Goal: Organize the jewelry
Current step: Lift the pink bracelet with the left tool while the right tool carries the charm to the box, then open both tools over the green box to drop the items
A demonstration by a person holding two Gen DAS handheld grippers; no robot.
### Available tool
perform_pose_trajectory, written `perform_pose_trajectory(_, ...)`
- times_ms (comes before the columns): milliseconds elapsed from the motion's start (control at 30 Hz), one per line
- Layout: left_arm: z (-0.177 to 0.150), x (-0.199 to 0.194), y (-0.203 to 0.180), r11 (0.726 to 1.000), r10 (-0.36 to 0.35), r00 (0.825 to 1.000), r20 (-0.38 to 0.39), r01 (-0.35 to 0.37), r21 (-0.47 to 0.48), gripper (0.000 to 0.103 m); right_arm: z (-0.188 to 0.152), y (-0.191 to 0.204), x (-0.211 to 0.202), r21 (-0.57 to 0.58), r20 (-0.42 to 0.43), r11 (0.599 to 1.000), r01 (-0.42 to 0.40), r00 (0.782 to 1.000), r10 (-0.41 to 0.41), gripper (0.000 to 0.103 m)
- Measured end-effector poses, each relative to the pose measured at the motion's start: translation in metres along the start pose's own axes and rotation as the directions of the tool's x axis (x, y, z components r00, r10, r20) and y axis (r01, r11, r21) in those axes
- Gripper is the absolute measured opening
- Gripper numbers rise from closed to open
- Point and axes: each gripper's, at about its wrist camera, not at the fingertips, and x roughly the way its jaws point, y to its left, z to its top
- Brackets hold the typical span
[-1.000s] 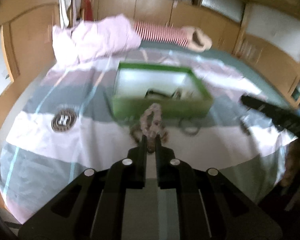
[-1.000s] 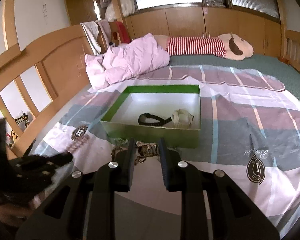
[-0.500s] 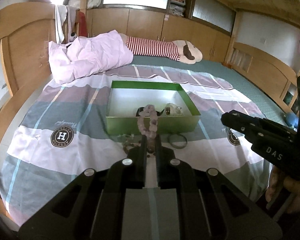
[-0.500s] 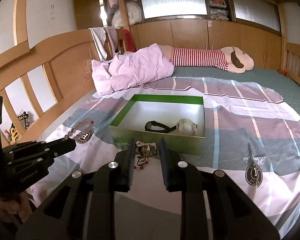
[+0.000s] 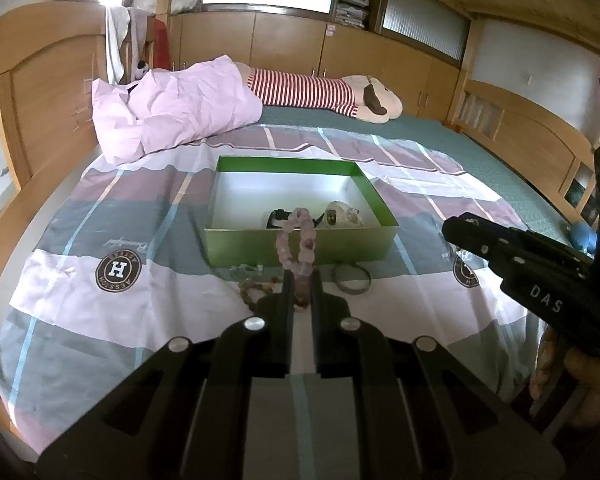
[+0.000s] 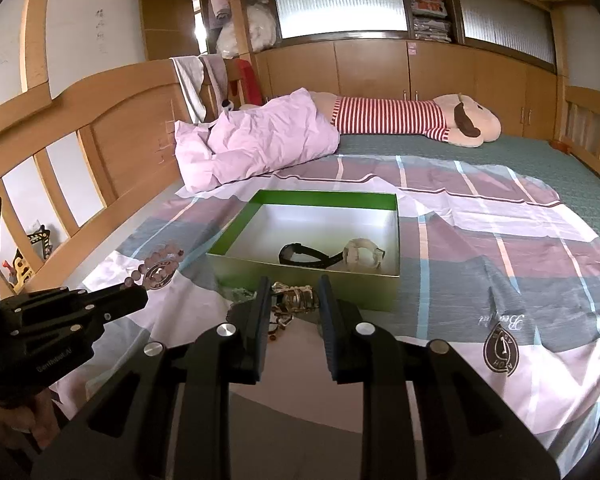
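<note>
Left tool clamped on pink bead bracelet, now lifted off bed, hanging before green box. View steadied since blur. Right tool part-open, empty, over remaining jewelry pile. I drop bracelet in box next.

Both wrist cameras are looking down along their fingers, close above the bed, facing the green box; each is catching the other gripper sideways.
</note>
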Motion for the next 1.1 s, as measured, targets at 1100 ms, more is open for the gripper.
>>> perform_pose_trajectory(1100,0.093,0.142,0.015,0.999,0.013,0.993,-0.119,-0.018,-0.039,0.008,0.059,-0.048,0.152,0.05,-0.134,0.999,0.012,0.991,-0.006,0.024)
